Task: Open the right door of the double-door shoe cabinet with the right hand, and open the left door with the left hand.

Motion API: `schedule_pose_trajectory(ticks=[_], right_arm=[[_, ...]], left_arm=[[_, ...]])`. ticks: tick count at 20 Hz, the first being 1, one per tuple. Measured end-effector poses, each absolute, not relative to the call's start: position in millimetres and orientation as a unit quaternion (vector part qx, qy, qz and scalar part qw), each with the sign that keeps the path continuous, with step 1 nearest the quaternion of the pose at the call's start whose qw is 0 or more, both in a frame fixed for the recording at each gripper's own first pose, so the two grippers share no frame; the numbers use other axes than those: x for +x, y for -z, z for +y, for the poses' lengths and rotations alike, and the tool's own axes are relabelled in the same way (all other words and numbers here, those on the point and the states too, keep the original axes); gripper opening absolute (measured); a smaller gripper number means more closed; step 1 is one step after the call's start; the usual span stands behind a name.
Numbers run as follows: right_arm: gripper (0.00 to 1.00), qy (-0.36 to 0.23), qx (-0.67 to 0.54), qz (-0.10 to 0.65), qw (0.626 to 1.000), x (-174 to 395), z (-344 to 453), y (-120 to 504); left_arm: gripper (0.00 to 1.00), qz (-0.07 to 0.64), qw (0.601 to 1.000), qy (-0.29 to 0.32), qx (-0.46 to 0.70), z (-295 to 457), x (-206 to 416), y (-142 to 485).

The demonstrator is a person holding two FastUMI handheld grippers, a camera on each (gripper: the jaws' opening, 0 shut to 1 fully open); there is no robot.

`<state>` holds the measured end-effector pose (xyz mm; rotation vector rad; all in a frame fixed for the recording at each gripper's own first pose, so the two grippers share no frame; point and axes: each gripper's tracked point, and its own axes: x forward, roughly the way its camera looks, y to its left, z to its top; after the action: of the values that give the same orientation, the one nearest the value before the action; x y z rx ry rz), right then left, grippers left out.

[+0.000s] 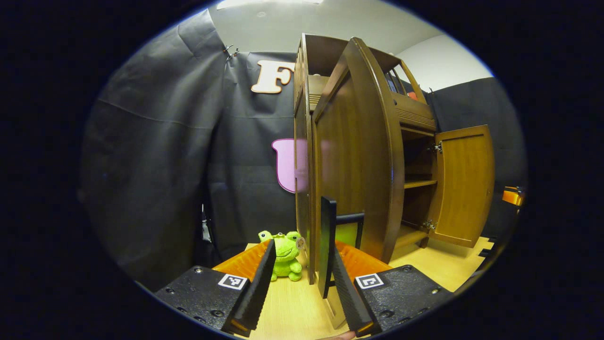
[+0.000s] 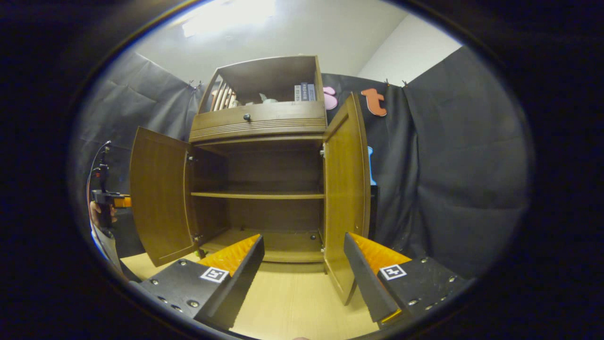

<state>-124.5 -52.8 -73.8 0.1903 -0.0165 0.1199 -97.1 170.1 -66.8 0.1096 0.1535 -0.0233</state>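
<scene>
Right gripper view, left to right: a person's hand holds the left gripper at the far left, just beside the left door's outer edge; from this view I cannot tell how its jaws stand. Left door swung wide. Shoe cabinet interior exposed, with one shelf across the middle. Right door swung out toward the camera, seen nearly edge-on. Right gripper jaws spread wide, holding nothing, the right door's lower corner standing between the fingers but not touched.

Left gripper view, left to right: green frog toy on the floor beside the cabinet's side. Left gripper's jaws parted; the near door's free edge stands in the gap, contact not resolvable. Probably held there to steer the swing. Far door open.

Judgement: both doors open; task looks essentially complete.
</scene>
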Motion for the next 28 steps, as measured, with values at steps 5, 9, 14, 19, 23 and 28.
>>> schedule_pose_trajectory(ticks=[5,9,14,19,23,28], right_arm=[[0.98,-0.062,0.103,-0.003,0.993,-122.9,-56.3,78.0],[1.00,-0.067,0.110,-0.004,0.992,-122.8,-55.9,79.2],[0.97,-0.068,0.108,0.007,0.992,-121.9,-58.6,69.8],[0.97,-0.087,0.100,-0.009,0.991,-128.0,-45.0,43.4],[1.00,-0.103,0.099,-0.022,0.989,-122.6,-36.0,30.2],[1.00,-0.106,0.113,-0.010,0.988,-105.9,-42.2,30.6]], left_arm=[[0.82,0.080,0.995,-0.011,0.053,179.2,-126.5,57.9],[0.97,0.062,0.994,-0.077,0.050,186.1,-152.4,28.5],[0.92,0.022,0.998,-0.053,0.033,125.8,-167.4,-11.0],[0.92,-0.004,0.999,-0.034,0.036,67.3,-160.3,-22.7],[0.92,0.003,0.999,0.002,0.051,8.7,-147.2,-15.2],[0.96,0.009,0.998,0.025,0.059,-42.1,-129.6,1.2]])
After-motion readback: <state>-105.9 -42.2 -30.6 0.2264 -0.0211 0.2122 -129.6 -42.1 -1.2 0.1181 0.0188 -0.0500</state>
